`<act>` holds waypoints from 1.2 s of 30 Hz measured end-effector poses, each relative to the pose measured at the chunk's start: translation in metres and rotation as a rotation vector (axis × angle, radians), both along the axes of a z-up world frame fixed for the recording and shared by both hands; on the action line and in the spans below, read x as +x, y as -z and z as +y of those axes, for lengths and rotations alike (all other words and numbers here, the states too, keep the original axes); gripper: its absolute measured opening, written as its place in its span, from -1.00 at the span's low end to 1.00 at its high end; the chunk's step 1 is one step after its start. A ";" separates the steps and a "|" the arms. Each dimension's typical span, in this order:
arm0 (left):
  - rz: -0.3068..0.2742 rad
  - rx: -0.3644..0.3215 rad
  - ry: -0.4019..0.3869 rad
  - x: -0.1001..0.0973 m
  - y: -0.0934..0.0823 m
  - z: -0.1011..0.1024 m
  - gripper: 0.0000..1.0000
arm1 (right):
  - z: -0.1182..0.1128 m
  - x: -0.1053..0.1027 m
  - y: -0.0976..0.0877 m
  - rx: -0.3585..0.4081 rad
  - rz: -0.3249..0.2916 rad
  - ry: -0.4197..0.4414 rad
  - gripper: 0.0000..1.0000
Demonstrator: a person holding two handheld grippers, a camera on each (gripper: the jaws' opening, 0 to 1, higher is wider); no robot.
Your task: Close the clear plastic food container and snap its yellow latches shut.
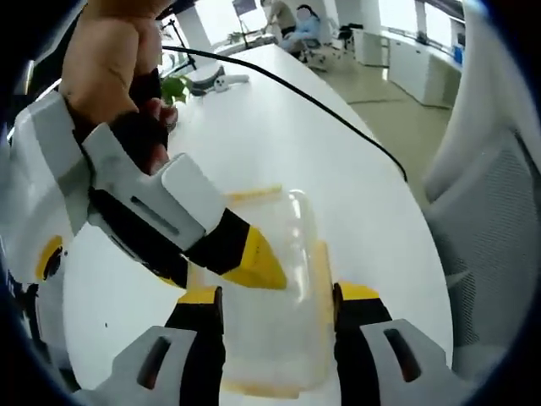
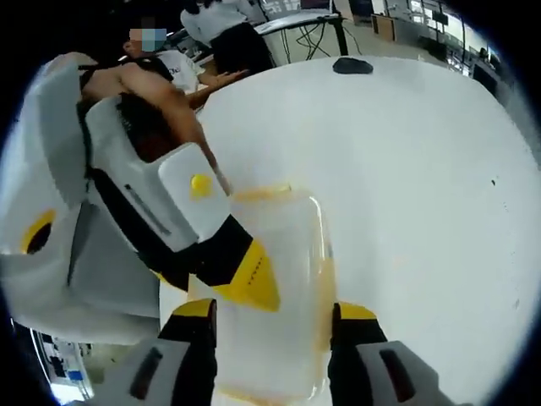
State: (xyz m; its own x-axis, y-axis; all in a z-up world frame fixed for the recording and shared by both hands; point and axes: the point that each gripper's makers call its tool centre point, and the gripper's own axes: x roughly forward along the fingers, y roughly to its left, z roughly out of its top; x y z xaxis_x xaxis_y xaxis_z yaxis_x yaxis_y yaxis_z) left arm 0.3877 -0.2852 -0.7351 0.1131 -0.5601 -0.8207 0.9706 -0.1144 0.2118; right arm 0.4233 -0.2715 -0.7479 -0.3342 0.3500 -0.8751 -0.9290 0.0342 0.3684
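The clear plastic container [image 1: 283,224] [image 2: 292,241] lies on the white table [image 1: 279,127] with its lid down. Yellow latches run along its far edge [image 1: 254,194] [image 2: 264,193] and right side [image 1: 322,264] [image 2: 326,279]. My left gripper [image 1: 277,309] is open, its jaws spread either side of the container's near end. My right gripper [image 2: 272,315] is open and straddles the container the same way. In each view the other gripper comes in from the left: the right gripper [image 1: 254,264] and the left gripper [image 2: 252,283] rest their yellow tips on the lid. I cannot tell whether the jaws touch the walls.
A black cable [image 1: 296,89] crosses the table, with a small green plant [image 1: 173,89] beyond it. A white chair [image 1: 490,211] stands at the table's edge. A dark flat object [image 2: 351,65] lies far off, and people [image 2: 228,34] stand past the table [image 2: 406,169].
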 end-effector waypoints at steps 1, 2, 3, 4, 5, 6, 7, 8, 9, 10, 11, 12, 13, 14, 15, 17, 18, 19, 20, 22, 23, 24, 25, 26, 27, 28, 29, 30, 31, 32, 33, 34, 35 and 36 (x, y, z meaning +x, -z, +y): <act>0.006 -0.005 -0.003 0.000 0.000 0.000 -0.02 | 0.001 0.000 0.000 -0.004 -0.001 0.004 0.03; 0.008 -0.008 -0.005 0.000 0.000 0.000 -0.02 | 0.000 -0.001 0.000 -0.010 -0.001 0.000 0.03; 0.008 -0.012 -0.005 0.000 0.000 0.000 -0.02 | 0.000 -0.001 0.000 -0.012 -0.003 -0.002 0.04; 0.008 -0.014 -0.004 0.000 0.000 0.000 -0.02 | -0.001 -0.002 0.000 -0.008 -0.009 0.000 0.04; 0.009 -0.017 -0.006 0.000 0.000 0.000 -0.02 | -0.001 -0.002 0.000 0.002 -0.014 0.004 0.04; 0.009 -0.018 -0.008 0.000 0.000 0.000 -0.02 | -0.002 -0.002 0.000 0.018 -0.022 0.008 0.05; 0.006 -0.019 -0.009 0.000 0.001 0.000 -0.02 | -0.002 -0.002 -0.001 0.022 -0.024 0.011 0.05; -0.001 -0.017 -0.011 0.000 0.002 -0.001 -0.02 | -0.002 -0.002 -0.001 0.030 -0.031 0.015 0.05; -0.005 -0.016 -0.011 0.000 0.002 -0.001 -0.02 | -0.002 -0.003 -0.001 0.031 -0.036 0.016 0.05; -0.006 -0.018 -0.013 0.000 0.002 -0.001 -0.02 | -0.001 -0.003 -0.001 0.031 -0.041 0.015 0.05; -0.009 -0.019 -0.015 0.000 0.002 -0.001 -0.03 | 0.000 -0.003 -0.001 0.029 -0.048 0.015 0.05; -0.027 -0.014 -0.010 0.000 0.002 -0.002 -0.03 | 0.000 -0.003 -0.001 0.028 -0.052 0.016 0.05; -0.043 -0.002 -0.013 0.000 0.003 -0.002 -0.03 | 0.000 -0.003 -0.001 0.029 -0.058 0.015 0.05; -0.062 0.010 -0.022 0.000 0.005 -0.002 -0.03 | -0.001 -0.003 -0.001 0.031 -0.061 0.016 0.05; -0.081 0.013 -0.019 0.000 0.005 -0.003 -0.04 | -0.001 -0.003 -0.001 0.032 -0.066 0.017 0.05; -0.112 0.000 -0.023 0.002 0.007 -0.002 -0.04 | -0.001 -0.002 -0.001 0.032 -0.073 0.025 0.05; -0.132 -0.002 -0.024 0.002 0.008 -0.003 -0.04 | -0.002 -0.002 -0.001 0.032 -0.077 0.027 0.05; -0.119 0.023 0.007 -0.008 0.013 -0.001 -0.07 | -0.001 0.000 -0.001 0.035 -0.086 0.028 0.05; -0.164 0.009 -0.013 -0.003 0.006 -0.001 -0.11 | -0.003 0.001 -0.001 0.031 -0.083 0.036 0.05; -0.172 0.003 -0.002 -0.004 0.004 -0.002 -0.14 | -0.003 0.001 -0.001 0.037 -0.082 0.038 0.05; -0.176 0.004 0.006 -0.003 0.003 -0.001 -0.14 | -0.002 0.001 -0.001 0.038 -0.081 0.040 0.05; -0.166 -0.003 0.000 -0.002 0.005 -0.001 -0.13 | -0.002 0.001 -0.001 0.039 -0.081 0.039 0.05; -0.166 -0.003 0.004 -0.002 0.003 0.000 -0.13 | -0.002 0.001 -0.001 0.038 -0.080 0.038 0.05; -0.161 -0.003 0.009 0.000 0.004 -0.001 -0.12 | -0.002 0.001 -0.001 0.037 -0.077 0.040 0.05; -0.152 -0.005 0.008 0.001 0.004 -0.001 -0.12 | -0.002 0.000 -0.001 0.038 -0.077 0.040 0.05; -0.142 -0.008 0.008 0.001 0.004 -0.001 -0.11 | -0.002 0.000 -0.001 0.040 -0.077 0.041 0.06; -0.139 -0.011 0.012 0.001 0.004 -0.001 -0.11 | -0.002 0.000 -0.002 0.043 -0.077 0.046 0.06; -0.134 -0.016 0.011 0.002 0.004 -0.002 -0.10 | -0.003 0.001 -0.002 0.048 -0.078 0.049 0.06; -0.129 -0.022 0.014 0.001 0.004 -0.002 -0.10 | -0.003 0.001 -0.002 0.052 -0.080 0.055 0.07; -0.123 -0.028 0.016 0.002 0.003 -0.002 -0.10 | -0.003 0.000 -0.003 0.053 -0.085 0.057 0.07; -0.103 -0.040 0.011 0.002 0.002 -0.002 -0.10 | -0.002 0.000 -0.004 0.053 -0.101 0.055 0.07; -0.086 -0.048 0.006 0.002 0.001 -0.003 -0.10 | -0.002 -0.001 -0.004 0.053 -0.105 0.055 0.06; -0.058 -0.059 -0.007 0.002 0.000 -0.004 -0.10 | -0.002 -0.001 -0.006 0.054 -0.125 0.050 0.06; -0.044 -0.065 -0.011 0.004 -0.001 -0.004 -0.10 | -0.001 -0.001 -0.006 0.055 -0.137 0.047 0.06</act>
